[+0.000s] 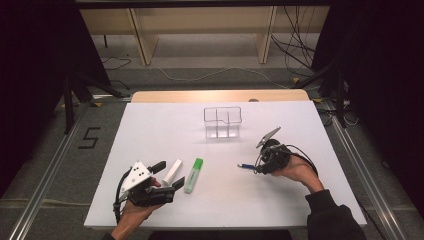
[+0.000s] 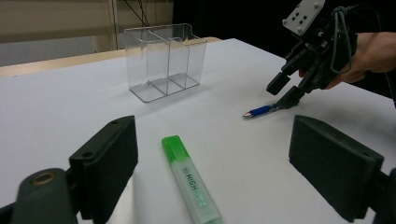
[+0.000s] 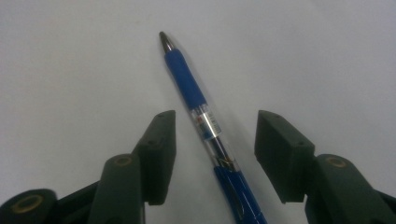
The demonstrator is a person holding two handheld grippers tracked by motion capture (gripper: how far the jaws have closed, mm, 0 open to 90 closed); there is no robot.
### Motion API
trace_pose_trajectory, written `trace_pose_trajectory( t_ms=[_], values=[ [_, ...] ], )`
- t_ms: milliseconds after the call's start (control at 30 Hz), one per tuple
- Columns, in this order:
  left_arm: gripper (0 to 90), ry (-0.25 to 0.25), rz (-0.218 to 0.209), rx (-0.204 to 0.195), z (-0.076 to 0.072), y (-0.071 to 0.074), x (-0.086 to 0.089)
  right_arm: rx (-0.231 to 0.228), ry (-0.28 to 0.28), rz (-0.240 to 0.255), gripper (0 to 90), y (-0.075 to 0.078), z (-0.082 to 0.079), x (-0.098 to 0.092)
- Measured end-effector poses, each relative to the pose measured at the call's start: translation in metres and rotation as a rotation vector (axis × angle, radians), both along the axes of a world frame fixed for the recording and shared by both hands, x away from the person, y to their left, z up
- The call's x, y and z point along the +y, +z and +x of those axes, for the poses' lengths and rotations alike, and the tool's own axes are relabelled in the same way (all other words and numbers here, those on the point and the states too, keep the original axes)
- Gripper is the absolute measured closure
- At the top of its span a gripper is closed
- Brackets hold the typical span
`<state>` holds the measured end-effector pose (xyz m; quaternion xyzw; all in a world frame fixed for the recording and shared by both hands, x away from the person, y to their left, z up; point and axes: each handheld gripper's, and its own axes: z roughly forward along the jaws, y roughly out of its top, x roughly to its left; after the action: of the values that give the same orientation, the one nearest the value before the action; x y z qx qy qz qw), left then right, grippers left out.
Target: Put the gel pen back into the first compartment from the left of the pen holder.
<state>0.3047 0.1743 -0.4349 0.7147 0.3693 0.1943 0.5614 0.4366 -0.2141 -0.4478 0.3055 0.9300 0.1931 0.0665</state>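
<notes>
A blue pen (image 3: pixel 187 79) lies on the white table (image 1: pixel 150 130), tip pointing away from my right gripper (image 3: pixel 215 119). The jaws stand on either side of the pen's barrel with a gap on each side, so the gripper is open. In the high view the pen (image 1: pixel 246 166) sits at the right, with the right gripper (image 1: pixel 257 167) over its rear end. My left gripper (image 1: pixel 171 172) rests at the front left, open, with a white oblong object (image 1: pixel 175 169) between its jaws. A green highlighter (image 1: pixel 194 175) lies just to the right of it.
A clear plastic organizer (image 1: pixel 223 121) with several compartments stands empty at the table's far middle. The left gripper view shows the highlighter (image 2: pixel 189 179), the organizer (image 2: pixel 163 60) and the right gripper (image 2: pixel 282 94) at the pen (image 2: pixel 259 111). Cables and shelving lie beyond the table.
</notes>
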Motion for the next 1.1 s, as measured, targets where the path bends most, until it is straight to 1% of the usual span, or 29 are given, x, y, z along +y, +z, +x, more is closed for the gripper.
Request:
trace_pose_trajectory(
  t_ms=[33,100,133,167,233,267,367,567,633,733,767,833,867,933,1000,1100],
  values=[
    [14.9,0.000,0.000,0.000,0.000,0.000,0.000,-0.003,0.003,-0.017,53.7,-0.002,0.001,0.001],
    [14.9,0.001,0.000,-0.002,0.000,0.000,0.000,-0.003,0.007,-0.029,56.6,-0.005,0.002,0.001],
    [14.9,0.000,0.002,-0.002,0.000,0.000,-0.001,-0.003,0.007,-0.029,56.6,-0.005,0.002,0.001],
    [14.9,-0.001,0.003,-0.002,0.000,0.000,-0.001,0.003,0.012,-0.035,59.2,-0.006,0.002,0.002],
    [14.9,-0.002,0.001,-0.001,0.000,0.000,-0.001,0.004,0.016,-0.040,60.2,-0.007,0.002,0.003],
    [14.9,-0.002,0.001,-0.001,0.000,0.000,-0.001,0.003,0.030,-0.045,62.3,-0.008,0.002,0.003],
    [14.9,-0.001,0.002,-0.002,0.000,0.000,-0.001,0.011,0.040,-0.055,65.1,-0.009,0.002,0.005],
    [14.9,-0.003,0.002,-0.002,0.000,-0.001,-0.001,0.014,0.047,-0.063,67.7,-0.010,0.002,0.007],
    [14.9,-0.008,0.007,0.000,0.000,-0.001,-0.001,0.022,0.050,-0.074,69.0,-0.011,0.004,0.007],
    [14.9,-0.007,0.006,0.001,0.000,-0.001,-0.001,0.031,0.051,-0.070,69.9,-0.011,0.005,0.007],
    [14.9,-0.005,0.003,0.001,0.000,-0.001,-0.002,0.039,0.058,-0.080,71.0,-0.010,0.005,0.008],
    [14.9,-0.006,0.006,0.001,0.001,-0.001,-0.001,0.042,0.062,-0.081,71.6,-0.010,0.006,0.009],
    [14.9,-0.005,0.003,0.001,0.001,-0.001,-0.002,0.048,0.074,-0.100,72.4,-0.010,0.007,0.011],
    [14.9,-0.005,0.007,-0.003,0.000,-0.001,-0.001,0.050,0.080,-0.109,73.5,-0.009,0.007,0.013],
    [14.9,-0.008,0.006,-0.003,0.000,-0.001,-0.002,0.062,0.098,-0.128,76.4,-0.009,0.008,0.016],
    [14.9,-0.007,0.006,-0.001,0.001,-0.001,-0.002,0.068,0.102,-0.131,77.3,-0.008,0.009,0.016]
  ],
)
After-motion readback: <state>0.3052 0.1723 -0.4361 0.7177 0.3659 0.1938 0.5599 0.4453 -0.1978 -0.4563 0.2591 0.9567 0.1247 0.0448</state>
